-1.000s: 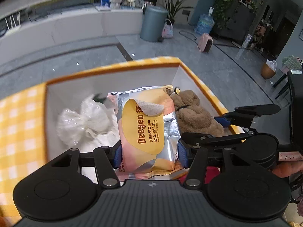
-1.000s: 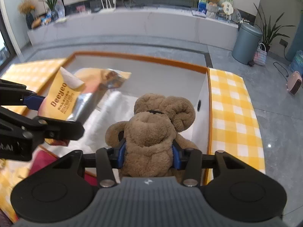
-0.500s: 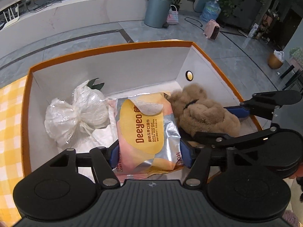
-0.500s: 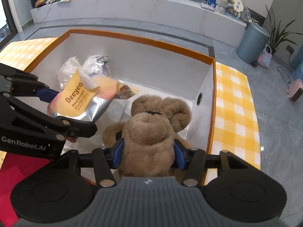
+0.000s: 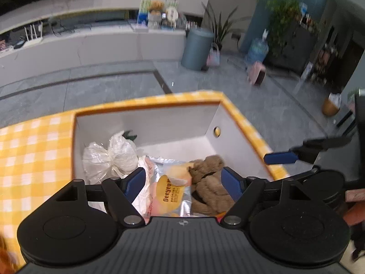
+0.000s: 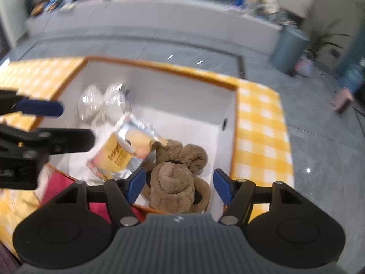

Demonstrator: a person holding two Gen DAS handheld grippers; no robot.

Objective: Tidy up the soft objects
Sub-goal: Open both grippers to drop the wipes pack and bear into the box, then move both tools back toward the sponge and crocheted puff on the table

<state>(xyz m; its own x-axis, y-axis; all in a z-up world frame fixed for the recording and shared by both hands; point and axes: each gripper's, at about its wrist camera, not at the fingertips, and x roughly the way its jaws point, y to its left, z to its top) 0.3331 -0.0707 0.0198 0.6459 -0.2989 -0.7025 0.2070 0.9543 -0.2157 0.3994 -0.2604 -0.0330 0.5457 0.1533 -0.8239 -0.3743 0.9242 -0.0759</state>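
- Two soft loads in the box: wipes pack, light, slippery foil, best pinched across its sides; plush bear, squashy, best taken round the body.
- Left gripper jaws just opened, apart above pack.
- Right gripper jaws likewise apart, clear of bear below.
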